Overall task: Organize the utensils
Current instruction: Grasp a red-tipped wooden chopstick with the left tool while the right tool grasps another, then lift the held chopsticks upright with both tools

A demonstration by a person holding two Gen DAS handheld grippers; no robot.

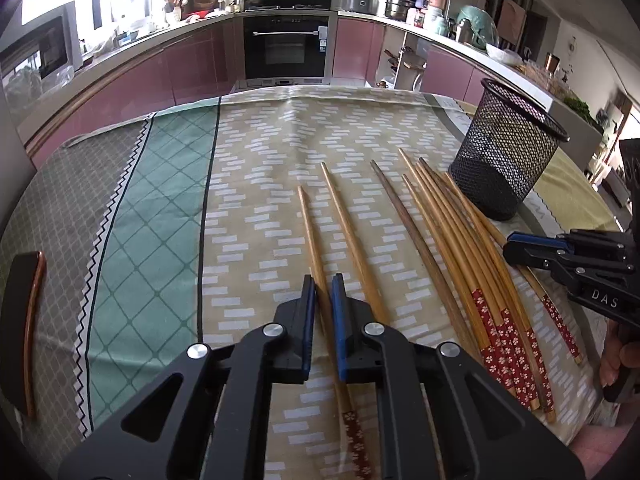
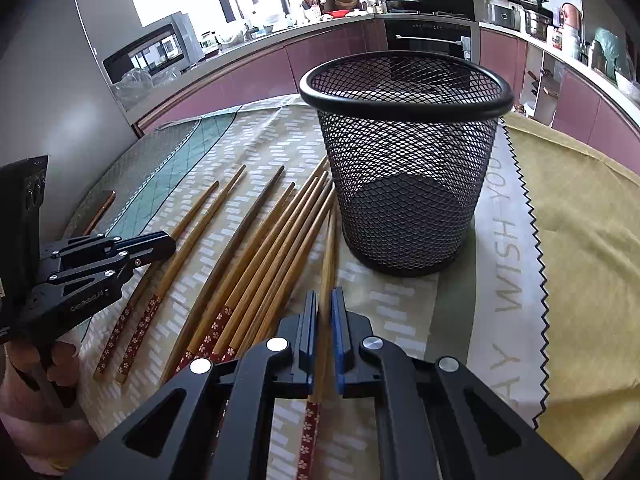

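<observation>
Several wooden chopsticks with red flowered ends point(image 1: 452, 248) point(image 2: 256, 260) lie side by side on the tablecloth. An empty black mesh cup point(image 1: 504, 152) point(image 2: 404, 160) stands upright to their right. My left gripper point(image 1: 324, 284) has its jaws closed to a narrow gap around the leftmost chopstick point(image 1: 312, 240), low at the cloth. My right gripper point(image 2: 325, 300) is likewise closed around the rightmost chopstick point(image 2: 330, 248), just before the cup. Each gripper also shows in the other's view, the right one point(image 1: 516, 246) and the left one point(image 2: 168, 242).
A patterned tablecloth point(image 1: 256, 184) covers the table, with a yellow cloth point(image 2: 580, 240) at the right. A dark curved object point(image 1: 24, 332) lies at the table's left edge. Kitchen counters and an oven point(image 1: 286, 46) stand beyond the table.
</observation>
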